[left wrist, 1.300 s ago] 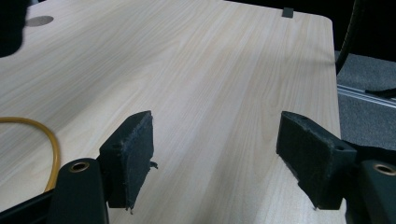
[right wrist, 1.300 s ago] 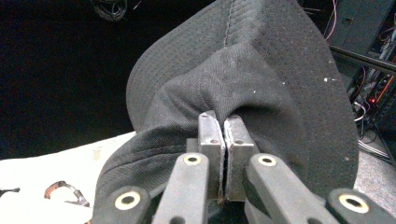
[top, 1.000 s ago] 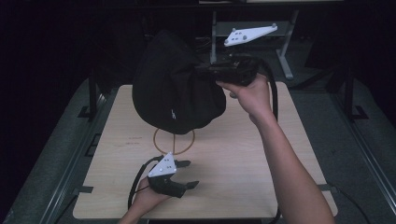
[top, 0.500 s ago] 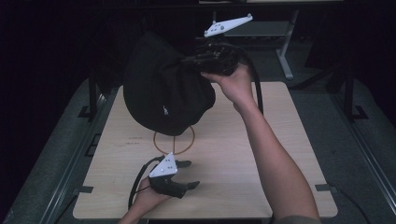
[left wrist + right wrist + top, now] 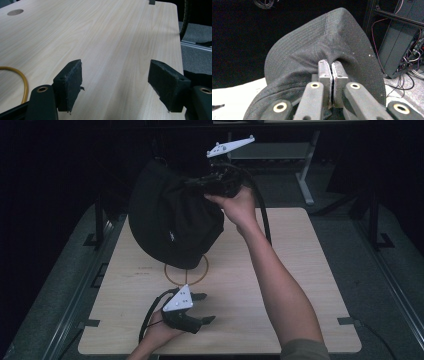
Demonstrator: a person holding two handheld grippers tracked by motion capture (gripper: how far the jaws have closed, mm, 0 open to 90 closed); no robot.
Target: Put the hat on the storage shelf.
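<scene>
While the right gripper (image 5: 212, 182) is raised above the far half of the table (image 5: 300, 270), its 2 jaws are clamped tight on a fold of black fabric. Item held: 1 black bag (image 5: 172, 222), hanging clear of the tabletop, its bottom just above an orange ring (image 5: 170, 277) marked on the wood. From the right gripper view, ribbed fabric (image 5: 319, 57) bunches at the pinched pads. Left gripper (image 5: 200, 307): resting low near the table's front edge, jaws spread wide, nothing between them, bare wood beneath. Position: well apart from the bag.
</scene>
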